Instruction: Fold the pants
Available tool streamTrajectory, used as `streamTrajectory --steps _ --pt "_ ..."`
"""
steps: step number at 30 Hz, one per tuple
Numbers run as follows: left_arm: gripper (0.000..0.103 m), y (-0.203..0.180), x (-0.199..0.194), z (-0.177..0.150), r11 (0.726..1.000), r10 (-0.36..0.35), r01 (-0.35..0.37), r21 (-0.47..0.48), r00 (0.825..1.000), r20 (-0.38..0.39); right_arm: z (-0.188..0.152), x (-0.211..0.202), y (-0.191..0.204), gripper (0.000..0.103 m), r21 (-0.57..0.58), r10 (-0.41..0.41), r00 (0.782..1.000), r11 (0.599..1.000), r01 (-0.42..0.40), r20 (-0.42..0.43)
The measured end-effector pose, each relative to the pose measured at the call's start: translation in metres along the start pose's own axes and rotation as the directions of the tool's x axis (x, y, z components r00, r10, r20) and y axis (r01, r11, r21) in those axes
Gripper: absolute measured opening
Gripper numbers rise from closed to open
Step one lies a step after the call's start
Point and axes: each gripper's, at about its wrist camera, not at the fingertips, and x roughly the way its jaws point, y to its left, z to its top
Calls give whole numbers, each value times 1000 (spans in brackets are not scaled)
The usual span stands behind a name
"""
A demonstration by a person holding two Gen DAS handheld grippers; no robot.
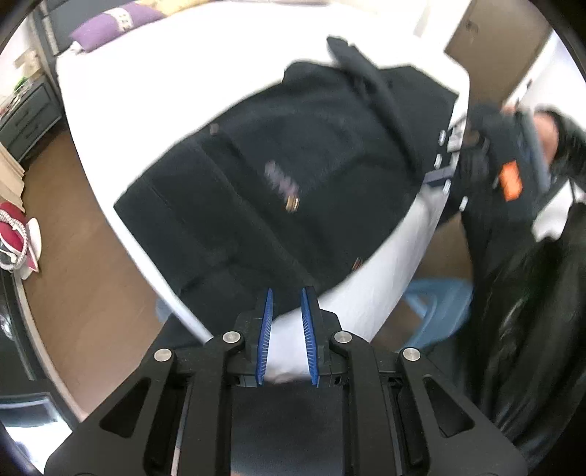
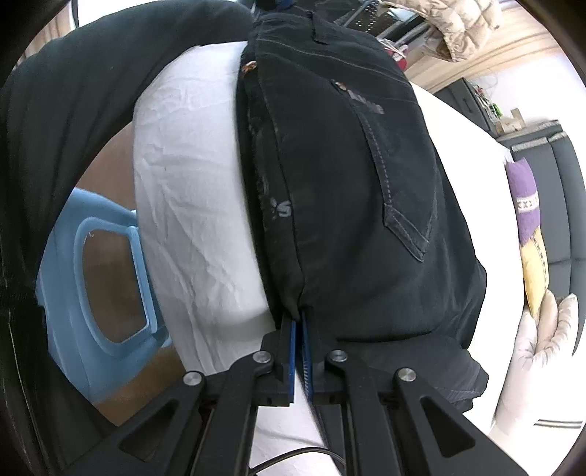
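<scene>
A: Start with what is nearest. The right tool [image 2: 297, 322] is clenched on the pants [image 2: 351, 175], pinching the folded corner of dark cloth that lies near the bed's edge.

B: And the left tool [image 1: 286, 304]?

A: Released. There is a clear gap between its blue ribbed pads [image 1: 264, 322] and nothing sits in it; it hangs above the pants' near hem.

B: So what makes this step go well?

A: I judge the fold is being set down. The right side should keep the corner taut and level with the waistband, so the layers stack square. The left one is free to press out the slack or take the opposite corner.

B: What is the cloth like?

A: Heavy black denim, by the look of it, with pale stitching, a stitched back pocket [image 2: 399, 205] and copper rivets. It should hold a crease but bunch at the seams.

B: And beneath it?

A: A white sheet [image 2: 190, 205], soft and wrinkled, covering the bed. Further off, a purple pillow [image 1: 110, 25] lies at the far end of the bed.
</scene>
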Motion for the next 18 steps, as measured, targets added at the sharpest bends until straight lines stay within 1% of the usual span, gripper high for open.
streamTrajectory --steps 3,4,5,8,9,10,11,12,13,14,15,16,18 --pt "15 -17 -1 25 999 -28 29 -15 995 92 0 -1 -2 8 43 2 1000 999 -3 12" --pt "15 -24 5 37 998 -49 53 -23 991 123 -1 -2 -4 8 65 4 1000 998 -5 18" --pt "16 -29 11 47 998 -55 61 -36 988 147 -2 -2 -5 8 83 6 1000 997 -8 23" --pt "15 -36 45 73 989 -78 98 -108 982 174 -7 -6 -13 11 166 26 998 986 -34 50" --pt "15 -33 59 80 984 -84 109 -142 982 167 -10 -9 -17 17 199 42 997 978 -54 62" --pt "15 -30 80 84 975 -81 108 -194 987 141 -14 -12 -22 33 242 73 994 966 -90 81" --pt "15 -27 97 83 968 -76 100 -231 991 110 -20 -18 -29 40 294 120 986 944 -148 112" --pt "15 -26 107 81 963 -77 100 -250 992 102 -26 -23 -35 44 331 149 979 925 -188 139" --pt "15 -23 110 76 953 -91 127 -274 986 141 -34 -29 -43 44 374 169 972 901 -220 165" --pt "15 -20 111 73 941 -111 156 -299 981 162 -43 -35 -57 44 436 190 961 861 -261 200" --pt "15 -15 111 71 927 -134 187 -325 975 178 -50 -40 -71 44 489 209 949 818 -303 238" --pt "15 -11 112 69 915 -155 214 -343 969 191 -58 -44 -88 44 543 221 932 764 -348 286" --pt "15 -11 114 69 913 -157 217 -345 969 193 -70 -51 -129 44 635 213 896 643 -429 390"
